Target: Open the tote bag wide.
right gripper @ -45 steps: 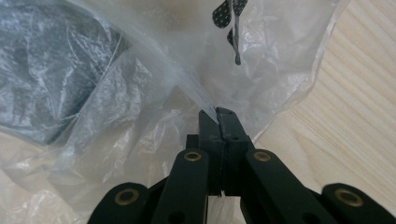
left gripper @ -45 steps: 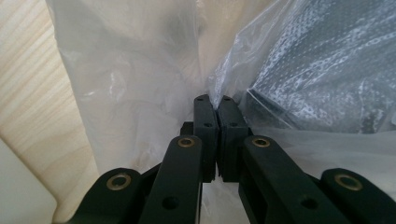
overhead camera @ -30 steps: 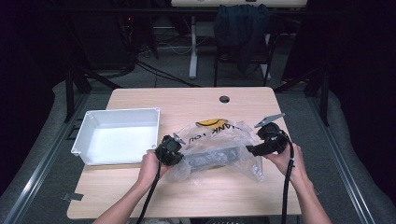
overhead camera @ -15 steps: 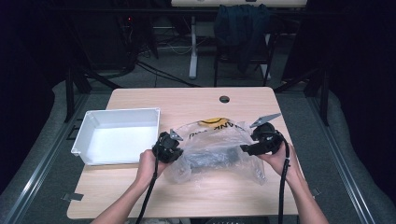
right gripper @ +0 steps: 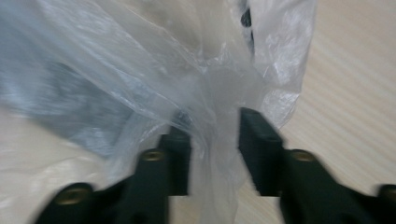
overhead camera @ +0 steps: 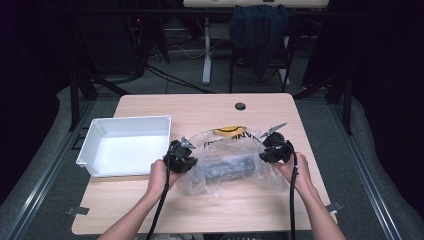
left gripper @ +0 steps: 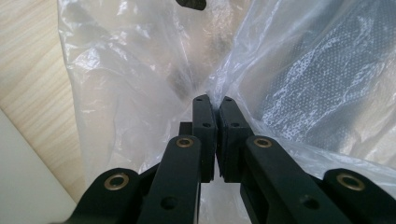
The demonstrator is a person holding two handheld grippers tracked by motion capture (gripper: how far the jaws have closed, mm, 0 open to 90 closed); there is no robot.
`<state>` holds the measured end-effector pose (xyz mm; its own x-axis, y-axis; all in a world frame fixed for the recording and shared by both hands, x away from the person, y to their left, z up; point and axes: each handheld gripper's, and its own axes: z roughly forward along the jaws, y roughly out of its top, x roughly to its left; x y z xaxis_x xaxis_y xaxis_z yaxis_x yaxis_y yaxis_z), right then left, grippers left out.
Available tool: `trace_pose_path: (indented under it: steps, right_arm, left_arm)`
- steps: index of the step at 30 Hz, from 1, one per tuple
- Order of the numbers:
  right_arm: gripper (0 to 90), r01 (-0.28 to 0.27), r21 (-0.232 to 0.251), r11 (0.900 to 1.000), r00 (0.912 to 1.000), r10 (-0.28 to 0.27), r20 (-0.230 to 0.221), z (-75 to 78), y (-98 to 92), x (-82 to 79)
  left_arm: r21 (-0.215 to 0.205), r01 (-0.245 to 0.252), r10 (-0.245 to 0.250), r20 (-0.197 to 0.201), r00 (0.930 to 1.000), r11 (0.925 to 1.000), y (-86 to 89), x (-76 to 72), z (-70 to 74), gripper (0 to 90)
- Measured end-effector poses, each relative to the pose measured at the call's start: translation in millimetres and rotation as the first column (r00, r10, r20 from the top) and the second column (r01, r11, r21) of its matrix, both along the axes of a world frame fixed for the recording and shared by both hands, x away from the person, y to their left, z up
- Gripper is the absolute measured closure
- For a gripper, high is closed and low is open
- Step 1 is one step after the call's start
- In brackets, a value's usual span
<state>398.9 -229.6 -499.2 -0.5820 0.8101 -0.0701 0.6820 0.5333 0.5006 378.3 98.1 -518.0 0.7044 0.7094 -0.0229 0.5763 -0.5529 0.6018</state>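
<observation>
A crumpled clear plastic bag [overhead camera: 220, 187] with yellow print [overhead camera: 229, 131] lies on the wooden table, holding a long dark object [overhead camera: 227, 167]. My left gripper [overhead camera: 187, 161] is at the bag's left end. In the left gripper view its jaws [left gripper: 214, 100] are shut on a fold of the bag film [left gripper: 140, 70], with the dark textured object [left gripper: 317, 88] beyond. My right gripper [overhead camera: 265, 152] is at the bag's right end. Its jaws [right gripper: 215, 123] have just been closing and still stand apart, with bunched film [right gripper: 154, 60] between them.
A white rectangular tray [overhead camera: 125, 125] stands on the table left of the bag, close to my left hand. A round cable hole [overhead camera: 240, 106] is in the table's far middle. Behind the table stands a chair draped with a dark garment [overhead camera: 257, 30].
My right gripper has come down and inward onto the bag's right end, and the bag has bunched there. The left gripper has kept its hold and its place.
</observation>
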Motion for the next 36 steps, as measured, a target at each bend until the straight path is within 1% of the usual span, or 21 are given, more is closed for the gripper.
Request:
trace_pose_path:
  steps: [2, 5, 7, 9, 12, 14, 15, 16, 18, 20, 21, 22, 23, 24, 25, 27, 28, 31, 32, 33, 36]
  right_arm:
    - [43.8, -0.012, 0.054, 0.998, 0.9997, 0.011, 0.022, 18.3, -2.3, -7.4]
    - [33.3, -0.047, 0.078, 0.996, 0.9971, 0.042, 0.063, 40.4, -2.8, -19.6]
    - [30.3, -0.071, 0.087, 0.994, 0.9942, 0.063, 0.087, 52.6, -1.0, -29.4]
    - [28.0, -0.105, 0.077, 0.992, 0.9898, 0.096, 0.105, 64.7, 4.0, -40.7]
    - [27.5, -0.178, 0.062, 0.982, 0.9801, 0.171, 0.100, 72.1, 22.2, -55.9]
    - [26.7, -0.224, 0.061, 0.973, 0.9720, 0.219, 0.086, 66.7, 38.0, -64.6]
    - [26.0, -0.252, 0.054, 0.966, 0.9664, 0.249, 0.064, 58.2, 48.2, -69.5]
    - [25.5, -0.281, -0.006, 0.960, 0.9586, 0.281, 0.046, 45.2, 60.9, -75.9]
    - [21.4, -0.312, -0.064, 0.948, 0.9500, 0.312, 0.000, 22.1, 74.7, -80.3]
    - [21.1, -0.314, -0.077, 0.946, 0.9491, 0.315, 0.003, 13.4, 78.0, -79.2]
    - [21.1, -0.301, -0.082, 0.950, 0.9529, 0.303, 0.016, 8.9, 79.3, -77.7]
    - [22.8, -0.297, -0.104, 0.949, 0.9535, 0.301, 0.022, 6.9, 79.1, -74.6]
    - [25.3, -0.285, -0.095, 0.954, 0.9568, 0.289, 0.031, 4.7, 79.0, -73.6]
    - [30.9, -0.271, -0.113, 0.956, 0.9594, 0.278, 0.049, 2.8, 78.5, -72.4]
    - [39.5, -0.264, -0.136, 0.955, 0.9607, 0.273, 0.052, 2.0, 78.0, -71.6]
    - [57.8, -0.240, -0.135, 0.961, 0.9656, 0.251, 0.069, -1.0, 76.7, -70.8]
    - [64.6, -0.237, -0.154, 0.959, 0.9662, 0.249, 0.066, -1.7, 76.2, -70.1]
    - [86.8, -0.238, -0.133, 0.962, 0.9673, 0.247, 0.058, -2.8, 73.1, -69.2]
    - [89.9, -0.251, -0.107, 0.962, 0.9657, 0.257, 0.040, -2.2, 71.5, -69.2]
    - [90.0, -0.262, -0.093, 0.960, 0.9637, 0.266, 0.025, -1.2, 70.6, -69.3]
    - [90.0, -0.279, -0.071, 0.958, 0.9599, 0.280, 0.003, 2.5, 67.2, -72.6]
  left_arm:
    - [-0.001, 0.001, -0.001, -0.002, 1.0000, 1.0000, 0.5, 0.2, 1.5, 87.7]
    - [-0.006, -0.001, 0.001, -0.007, 1.0000, 1.0000, 0.0, 0.1, 2.5, 87.7]
    - [-0.005, 0.003, -0.003, -0.008, 1.0000, 1.0000, -0.7, -0.2, 2.7, 87.7]
    - [-0.006, 0.004, -0.004, -0.009, 1.0000, 1.0000, -1.2, -0.1, 3.2, 87.7]
    - [-0.005, 0.004, -0.004, -0.011, 0.9999, 1.0000, -1.4, 0.0, 3.3, 87.6]
    - [-0.009, 0.004, -0.004, -0.015, 0.9999, 1.0000, -1.1, 0.0, 3.2, 87.5]
    - [-0.005, 0.005, -0.005, -0.017, 0.9998, 1.0000, -1.3, 0.1, 3.3, 87.4]
    - [-0.006, 0.005, -0.005, -0.015, 0.9999, 1.0000, -1.2, -0.1, 3.4, 87.3]
    - [-0.004, 0.006, -0.006, -0.019, 0.9998, 1.0000, -1.2, -0.1, 3.4, 86.9]
    - [-0.007, 0.007, -0.007, -0.020, 0.9998, 1.0000, -1.0, -0.1, 3.6, 86.8]
    - [-0.007, 0.008, -0.008, -0.020, 0.9998, 0.9999, -1.1, -0.3, 4.0, 86.7]
    - [-0.008, 0.009, -0.009, -0.019, 0.9998, 0.9999, -1.0, -0.4, 4.3, 86.7]
    - [-0.007, 0.011, -0.012, -0.018, 0.9998, 0.9999, -1.2, -0.4, 4.6, 86.6]
    - [-0.010, 0.010, -0.010, -0.018, 0.9998, 0.9999, -1.0, -0.3, 4.8, 86.6]
    - [-0.013, 0.009, -0.009, -0.018, 0.9998, 0.9999, -0.8, -0.1, 4.8, 86.6]
    - [-0.011, 0.008, -0.008, -0.021, 0.9997, 0.9999, -0.5, 0.2, 4.8, 86.6]
    - [-0.012, 0.009, -0.009, -0.022, 0.9997, 0.9999, -0.4, 0.4, 4.7, 86.6]
    - [-0.011, 0.008, -0.008, -0.021, 0.9998, 0.9999, -0.4, 0.2, 5.1, 86.6]
    - [-0.009, 0.007, -0.007, -0.020, 0.9998, 0.9999, -0.3, 0.3, 5.2, 86.6]
    - [-0.009, 0.004, -0.004, -0.018, 0.9998, 0.9999, 0.1, 0.5, 5.3, 86.6]
    - [-0.008, -0.009, 0.009, -0.017, 0.9998, 0.9999, 1.7, 1.2, 5.1, 86.6]
